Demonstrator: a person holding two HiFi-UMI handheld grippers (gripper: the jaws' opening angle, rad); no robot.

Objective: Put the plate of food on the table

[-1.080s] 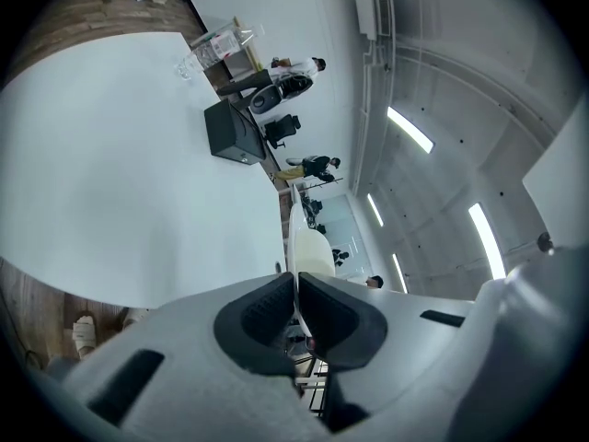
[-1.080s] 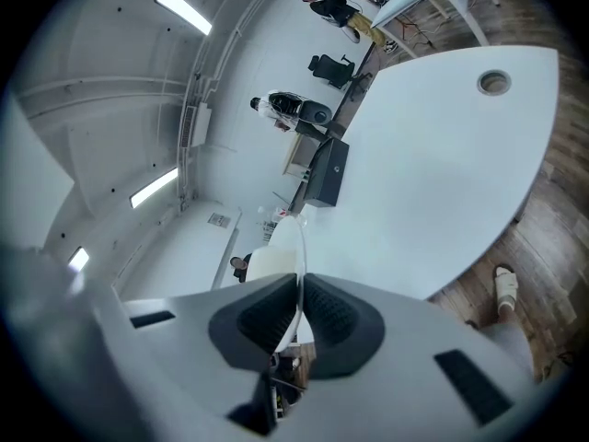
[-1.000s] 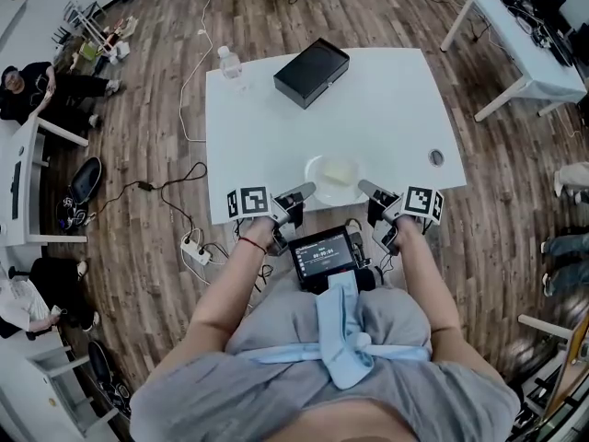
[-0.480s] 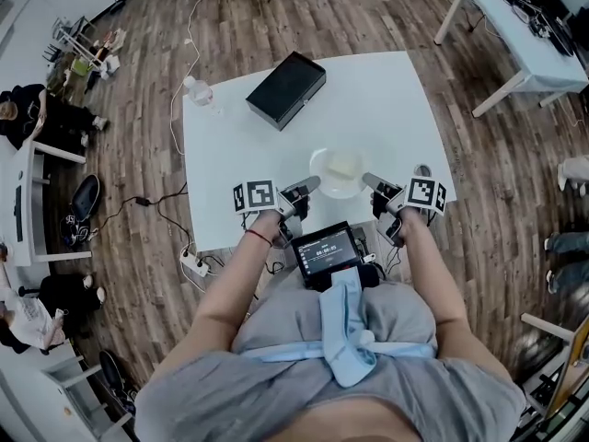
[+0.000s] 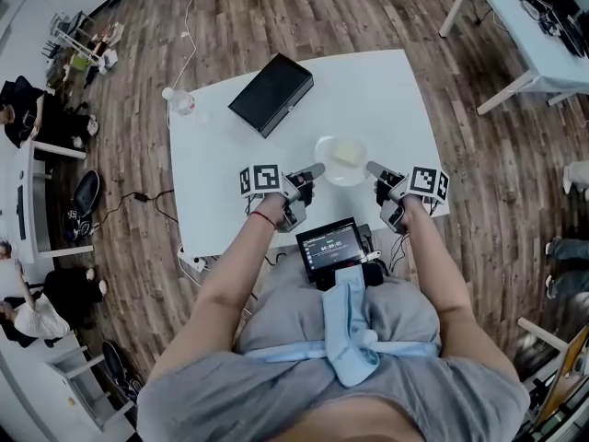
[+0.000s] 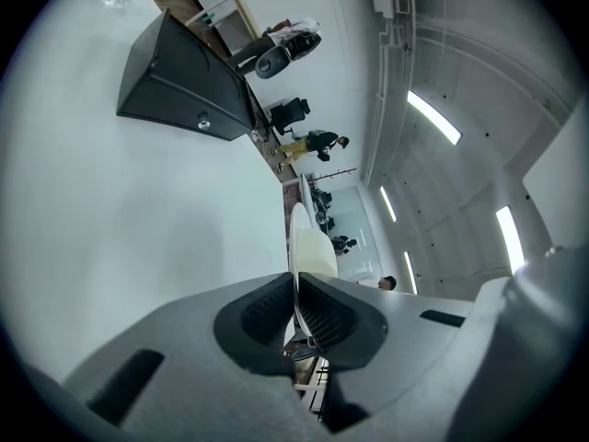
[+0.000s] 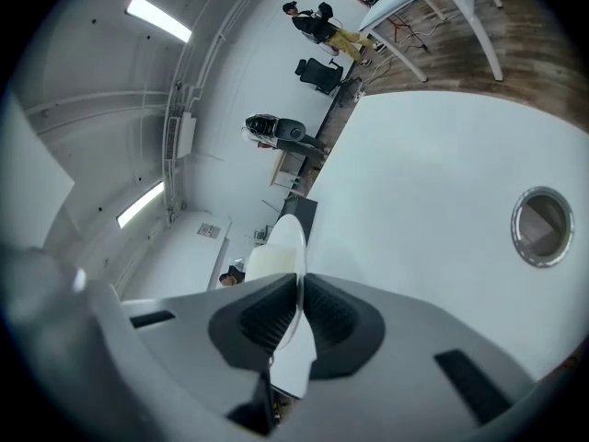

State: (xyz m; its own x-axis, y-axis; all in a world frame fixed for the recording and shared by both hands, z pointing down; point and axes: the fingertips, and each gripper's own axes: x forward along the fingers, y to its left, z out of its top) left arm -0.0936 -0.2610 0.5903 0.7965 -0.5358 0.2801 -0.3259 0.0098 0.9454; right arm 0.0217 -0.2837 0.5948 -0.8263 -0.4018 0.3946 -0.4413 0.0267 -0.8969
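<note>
Hanging between the two grippers, the white plate (image 5: 341,161) lies flat and face up over the near middle of the white table (image 5: 221,155). Being round, it has no long axis. The left gripper (image 5: 317,169) pinches its left rim with jaws nearly together, and the right gripper (image 5: 372,167) pinches the opposite rim the same way. A pale yellow block of food (image 5: 343,151) lies on it. I cannot tell whether the plate touches the tabletop.

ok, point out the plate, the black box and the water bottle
plate (image 5: 328,167): head view, bare white part near its left rim.
black box (image 5: 271,94): head view, middle of its top face.
water bottle (image 5: 179,101): head view, middle of its clear body.
</note>
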